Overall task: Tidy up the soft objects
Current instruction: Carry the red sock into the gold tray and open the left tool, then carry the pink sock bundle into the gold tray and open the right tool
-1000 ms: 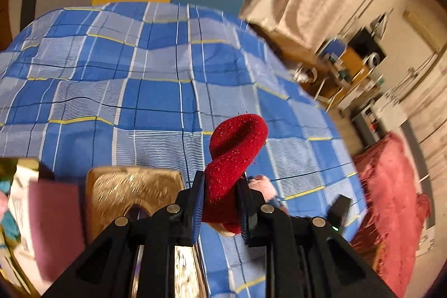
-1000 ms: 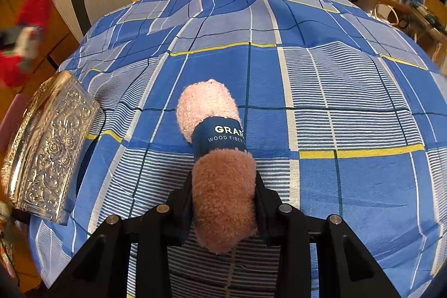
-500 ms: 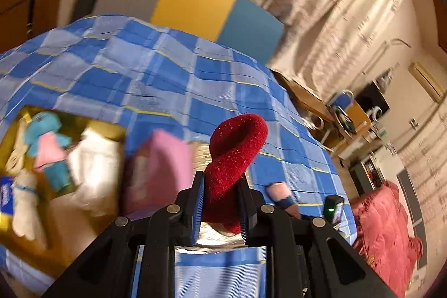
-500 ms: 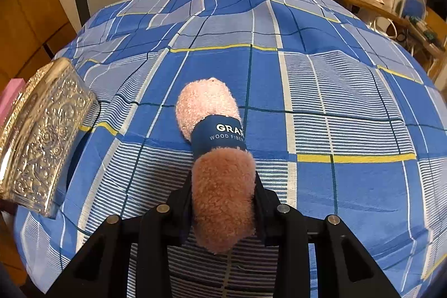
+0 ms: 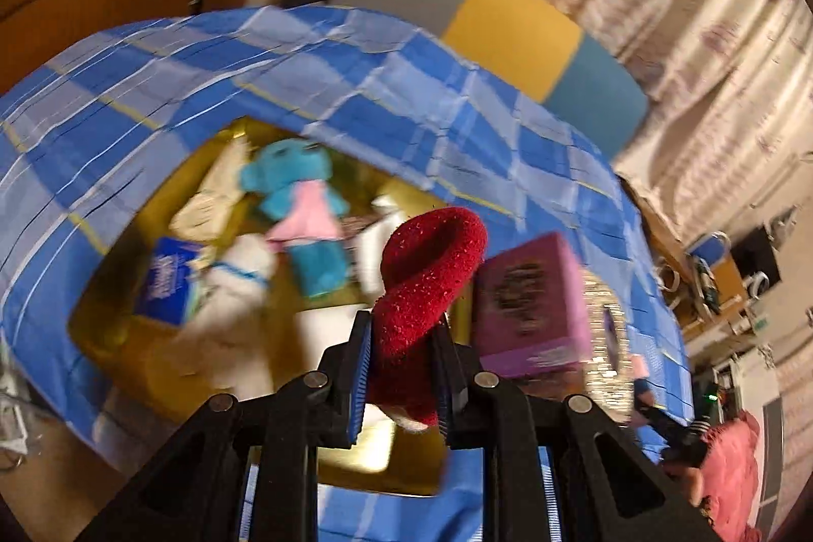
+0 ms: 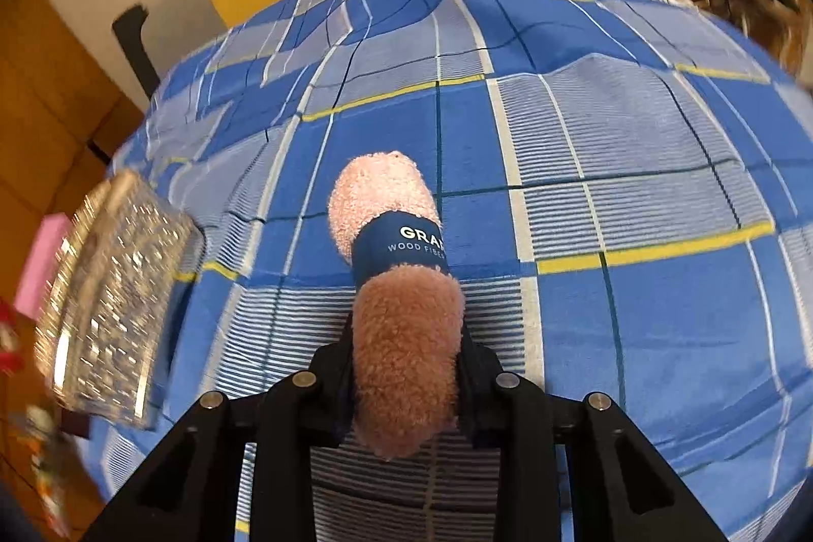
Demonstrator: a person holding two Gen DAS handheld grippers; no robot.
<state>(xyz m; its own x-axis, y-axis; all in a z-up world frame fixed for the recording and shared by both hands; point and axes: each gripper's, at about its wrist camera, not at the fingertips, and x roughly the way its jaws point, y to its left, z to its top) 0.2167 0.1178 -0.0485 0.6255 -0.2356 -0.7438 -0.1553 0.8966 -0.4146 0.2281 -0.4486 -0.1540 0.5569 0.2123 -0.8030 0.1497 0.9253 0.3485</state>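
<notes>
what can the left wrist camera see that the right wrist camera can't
Left wrist only: the left gripper shut on a red sock, and a gold box holding a blue plush, white plush and blue pack.

Right wrist only: the right gripper, jaws closing on a pink roll with a navy band, lying on the bedsheet.

Both: the blue plaid bedsheet, the pink box and the embossed metallic lid.
</notes>
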